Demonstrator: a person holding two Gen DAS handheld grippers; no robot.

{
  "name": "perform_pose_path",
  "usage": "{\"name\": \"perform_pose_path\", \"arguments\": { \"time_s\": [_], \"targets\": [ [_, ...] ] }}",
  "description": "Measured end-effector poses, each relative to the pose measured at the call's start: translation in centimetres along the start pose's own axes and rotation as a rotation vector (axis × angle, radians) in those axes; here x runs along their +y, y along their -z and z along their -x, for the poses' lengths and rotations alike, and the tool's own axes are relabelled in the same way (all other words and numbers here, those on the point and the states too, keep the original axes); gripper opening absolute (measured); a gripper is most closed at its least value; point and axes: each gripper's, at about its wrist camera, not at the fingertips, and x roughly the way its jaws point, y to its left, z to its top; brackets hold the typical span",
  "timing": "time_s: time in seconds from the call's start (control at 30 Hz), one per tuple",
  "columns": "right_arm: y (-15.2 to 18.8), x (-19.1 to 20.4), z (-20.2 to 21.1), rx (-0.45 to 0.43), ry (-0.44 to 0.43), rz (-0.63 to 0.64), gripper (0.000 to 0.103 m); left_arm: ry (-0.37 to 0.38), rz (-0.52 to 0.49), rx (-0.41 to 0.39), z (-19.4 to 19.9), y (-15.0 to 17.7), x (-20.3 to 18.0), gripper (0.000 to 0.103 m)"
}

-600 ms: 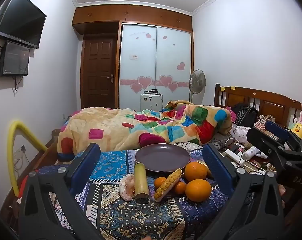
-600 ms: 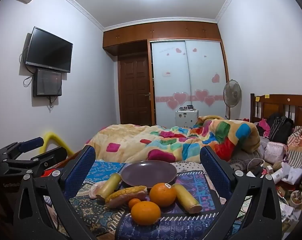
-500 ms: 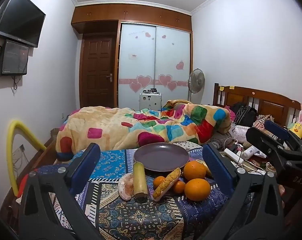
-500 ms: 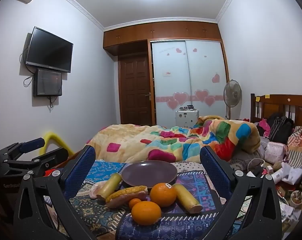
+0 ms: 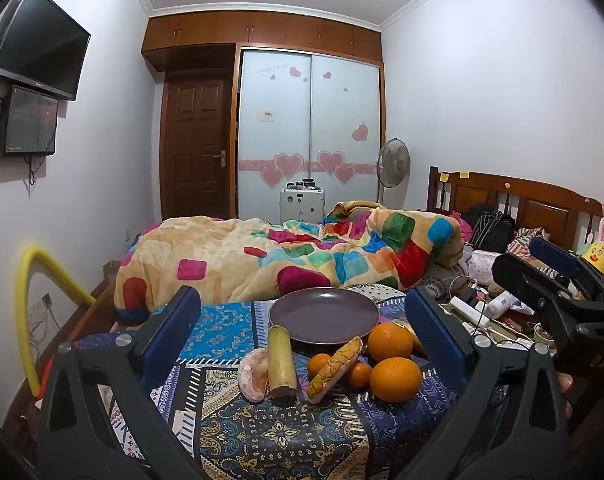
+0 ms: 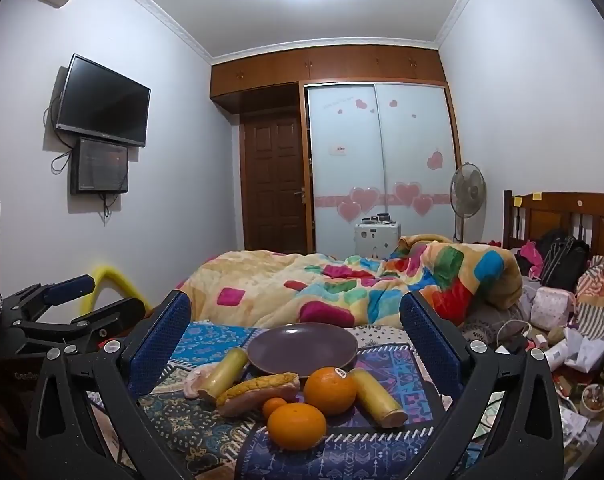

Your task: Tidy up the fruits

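Bedroom setup, with everything sitting on a patterned blue cloth (image 5: 230,320) spread over the bed, in front of a rumpled patchwork quilt (image 5: 286,256). An empty purple plate (image 5: 324,315) sits toward the far edge of the cloth, and all the fruit is bunched just in front of it, toward the near edge: two big oranges (image 6: 330,390) (image 6: 297,426), a couple of small tangerines (image 5: 319,364), a peeled pinkish citrus piece (image 5: 253,374) and two yellow-green cane-like stalks (image 5: 281,362) (image 6: 378,398). There's also a long bun-looking thing (image 6: 258,392) lying across the pile; can't tell what it really is.

Both the left gripper (image 5: 298,332) and the right gripper (image 6: 294,336) hang back from the pile with jaws spread as wide as they go, nothing in either. Looks like sorting hasn't started.

Handling guesses: the oranges should be firm and fairly hefty, but round, so they'll roll if nudged. Grab across the widest part, from the open side of the nearest one. Tangerines are softer, so easy on the squeeze. Stalks look stiff; pinch mid-length, across the short way. The peeled piece is probably squishy and slippery, so take it gently.
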Motion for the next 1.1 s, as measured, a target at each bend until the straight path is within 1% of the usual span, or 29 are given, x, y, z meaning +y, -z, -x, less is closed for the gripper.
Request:
{"name": "perform_pose_path", "arguments": {
  "time_s": [0.1,0.2,1.1],
  "targets": [
    [0.47,-0.06,0.00,-0.004,-0.003,0.000,0.103,-0.001,0.001,-0.001,0.06,-0.07,0.03,0.103],
    [0.16,-0.69,0.64,-0.011,-0.008,-0.011,0.103,-0.002,-0.006,-0.004,0.10,-0.10,-0.08,0.103],
    [0.07,-0.61,0.74,-0.012,-0.009,-0.008,0.103,-0.001,0.003,-0.006,0.22,-0.23,-0.02,0.103]
  ]
}}
